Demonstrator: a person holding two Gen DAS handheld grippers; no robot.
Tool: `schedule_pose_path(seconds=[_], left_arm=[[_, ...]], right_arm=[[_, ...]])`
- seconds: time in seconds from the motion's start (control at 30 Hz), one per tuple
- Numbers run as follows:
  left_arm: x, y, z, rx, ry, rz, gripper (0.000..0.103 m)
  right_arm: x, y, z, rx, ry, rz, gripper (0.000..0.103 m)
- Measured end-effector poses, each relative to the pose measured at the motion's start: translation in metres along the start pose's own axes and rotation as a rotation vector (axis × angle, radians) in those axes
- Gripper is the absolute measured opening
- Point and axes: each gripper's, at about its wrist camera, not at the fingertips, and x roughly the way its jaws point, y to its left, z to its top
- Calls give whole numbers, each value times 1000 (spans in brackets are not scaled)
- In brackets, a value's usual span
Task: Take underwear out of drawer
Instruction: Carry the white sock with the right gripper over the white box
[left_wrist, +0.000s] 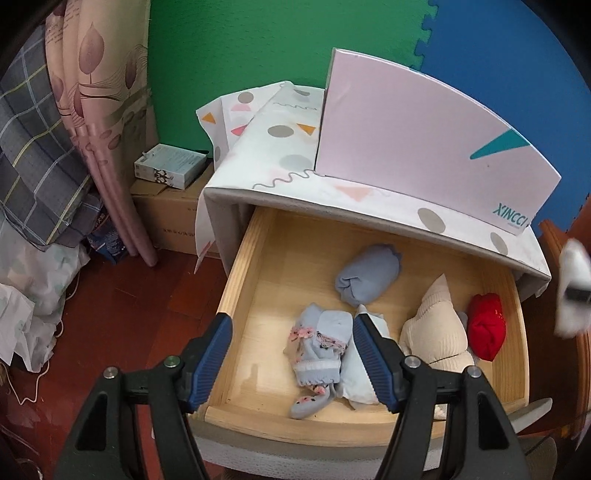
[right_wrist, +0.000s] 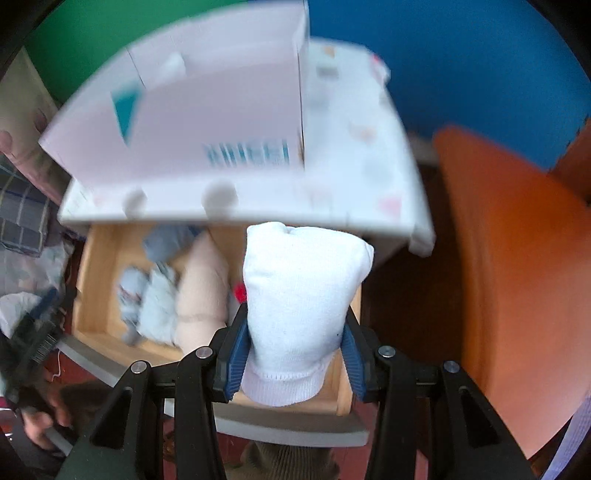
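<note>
The right gripper (right_wrist: 293, 345) is clenched on a white folded garment (right_wrist: 301, 295), its blue pads pressing both sides of the bundle, and it holds this piece above the front right part of the drawer (right_wrist: 92, 280); the picture is blurred, so I cannot tell exactly how high it is. The left gripper (left_wrist: 293, 354) is released, its jaws standing wide apart and grasping nothing, and it hangs over the front of the drawer, above a pale blue garment with small pink flowers (left_wrist: 319, 345). Just beside that piece lies a light blue folded piece (left_wrist: 356, 373), then a cream ribbed garment (left_wrist: 436, 332) and a red rolled piece (left_wrist: 485, 326) near the right wall, and a blue-grey roll (left_wrist: 367, 275) further back. On the cabinet top (left_wrist: 280, 147) stands a pink box (left_wrist: 417, 140). In my judgement the task is partly done: one piece is already in a grasp and lifted, but it is not yet set down anywhere, and several pieces remain inside. The left gripper seems well placed to take the flowered piece next.
</note>
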Motion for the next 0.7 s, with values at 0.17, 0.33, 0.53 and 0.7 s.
schedule_pose_path(seconds=[0.17, 0.33, 0.53, 0.7], left_arm=[[0, -4, 0, 25, -9, -7, 70], [0, -5, -1, 33, -11, -11, 70], [-2, -1, 0, 24, -18, -18, 70], [-4, 0, 0, 23, -30, -27, 70]], right_arm=[[-37, 22, 56, -39, -95, -10, 42], [-48, 36, 114, -54, -144, -19, 42], [-33, 54, 169, -75, -134, -30, 42], [10, 62, 187, -68, -54, -34, 43]])
